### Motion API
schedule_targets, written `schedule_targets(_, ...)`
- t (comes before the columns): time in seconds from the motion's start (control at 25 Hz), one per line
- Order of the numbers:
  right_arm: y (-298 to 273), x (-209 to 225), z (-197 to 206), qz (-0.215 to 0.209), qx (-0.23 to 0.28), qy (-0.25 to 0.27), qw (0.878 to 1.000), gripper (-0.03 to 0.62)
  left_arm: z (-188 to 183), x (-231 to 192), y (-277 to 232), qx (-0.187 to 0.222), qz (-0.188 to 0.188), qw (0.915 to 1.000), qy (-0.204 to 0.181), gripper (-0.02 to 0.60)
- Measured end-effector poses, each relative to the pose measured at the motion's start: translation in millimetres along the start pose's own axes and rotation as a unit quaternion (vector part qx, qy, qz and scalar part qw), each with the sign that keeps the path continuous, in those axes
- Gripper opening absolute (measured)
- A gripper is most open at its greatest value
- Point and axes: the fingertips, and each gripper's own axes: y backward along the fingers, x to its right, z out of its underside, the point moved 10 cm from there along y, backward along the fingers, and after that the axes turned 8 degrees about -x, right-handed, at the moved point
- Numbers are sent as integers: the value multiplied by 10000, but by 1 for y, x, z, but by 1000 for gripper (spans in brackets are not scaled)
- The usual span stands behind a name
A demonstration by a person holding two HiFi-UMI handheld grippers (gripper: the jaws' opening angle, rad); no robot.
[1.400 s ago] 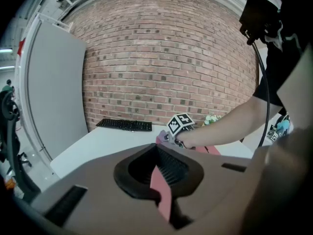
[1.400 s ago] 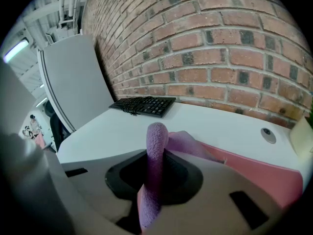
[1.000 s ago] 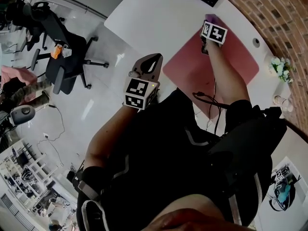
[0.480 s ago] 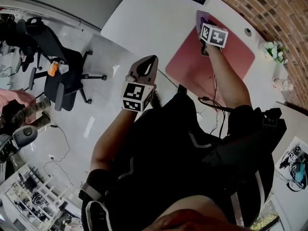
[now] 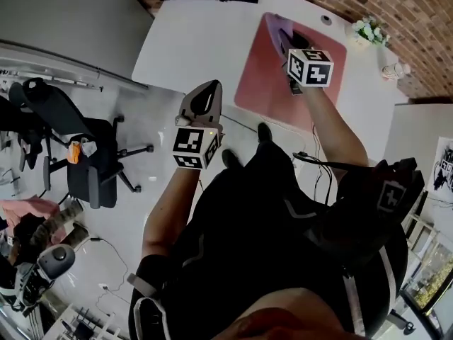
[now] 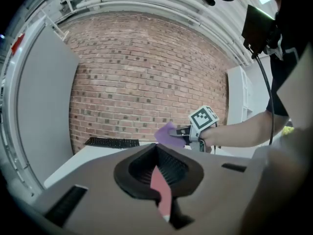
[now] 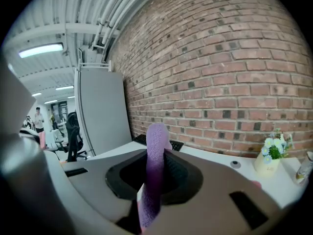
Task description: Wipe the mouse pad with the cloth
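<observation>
Here, the white counter (image 5: pixel 198 41) is seen from above, and the pink mouse pad (image 5: pixel 258 83) is laid flat on it, near the brick wall. The right gripper (image 7: pixel 154 180) is held over the far part of the pad, and its jaws are closed on the purple cloth (image 7: pixel 155 151), which stands up between them as a folded strip. The left gripper (image 6: pixel 157 173) is kept off the counter edge, well apart from the pad; its jaws are brought almost together, with only a thin slit left, and nothing is held in them.

The task is judged to be at an early or middle stage. The cloth is already gripped and brought to the pad, but it cannot be told whether the pad is touched by it. No mark or dust is visible, so the wiped part cannot be separated from the part that is left. The near half of the pad is probably yet to be passed over.

The counter is smooth and hard. The pad is thin and matte, a rectangle with rounded corners. The cloth is soft and fuzzy, like microfibre.
</observation>
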Motion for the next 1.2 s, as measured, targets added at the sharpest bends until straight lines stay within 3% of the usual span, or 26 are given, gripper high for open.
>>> schedule_targets(0.12, 40, -14, -1, 28, 158, -38, 9999, 60, 0, 7, 2, -39, 250, 9997, -58, 3)
schedule_targets(0.28, 89, -26, 8, 380, 367, -38, 9986, 60, -7, 18, 9, 191, 567, 9973, -436, 3)
schedule_targets(0.48, 147, -35, 24, 562, 798, -475, 9941, 60, -15, 34, 20, 385, 769, 9948, -545, 3)
schedule_targets(0.88, 209, -23, 45, 671, 885, -235, 9935, 60, -29, 59, 31, 525, 483, 9963, -484, 3)
schedule_targets(1.08, 235, -11, 50, 795, 1083, -131, 9909, 60, -49, 91, 26, 654, 350, 9950, -676, 3)
schedule_targets(1.2, 246, -2, 58, 834, 1136, -63, 9900, 60, -53, 114, 22, 745, 270, 9919, -995, 3)
